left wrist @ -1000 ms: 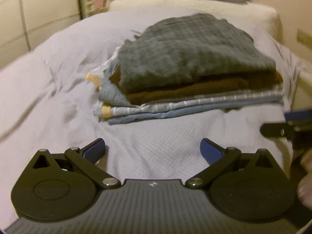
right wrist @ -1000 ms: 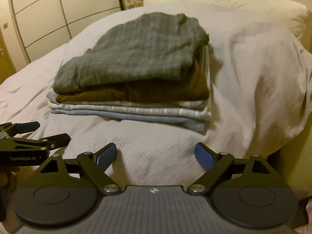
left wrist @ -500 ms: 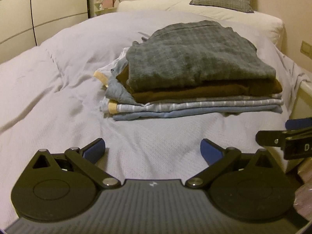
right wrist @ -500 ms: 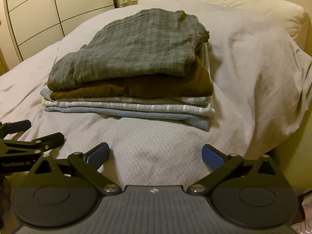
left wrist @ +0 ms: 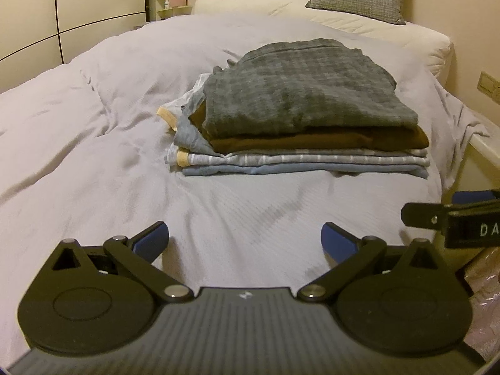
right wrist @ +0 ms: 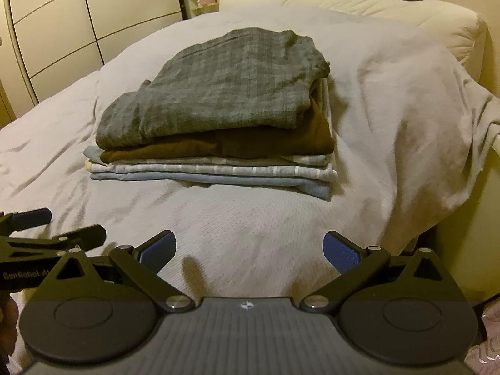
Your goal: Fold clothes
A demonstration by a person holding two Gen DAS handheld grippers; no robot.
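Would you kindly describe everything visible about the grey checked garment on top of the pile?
The grey checked garment is a soft, loosely woven fabric with a faint plaid pattern, folded into a rough rectangle with slightly rumpled edges. It lies flat as the top layer of the pile, resting directly on a folded brown garment. Nothing else touches it; both grippers are apart from it.
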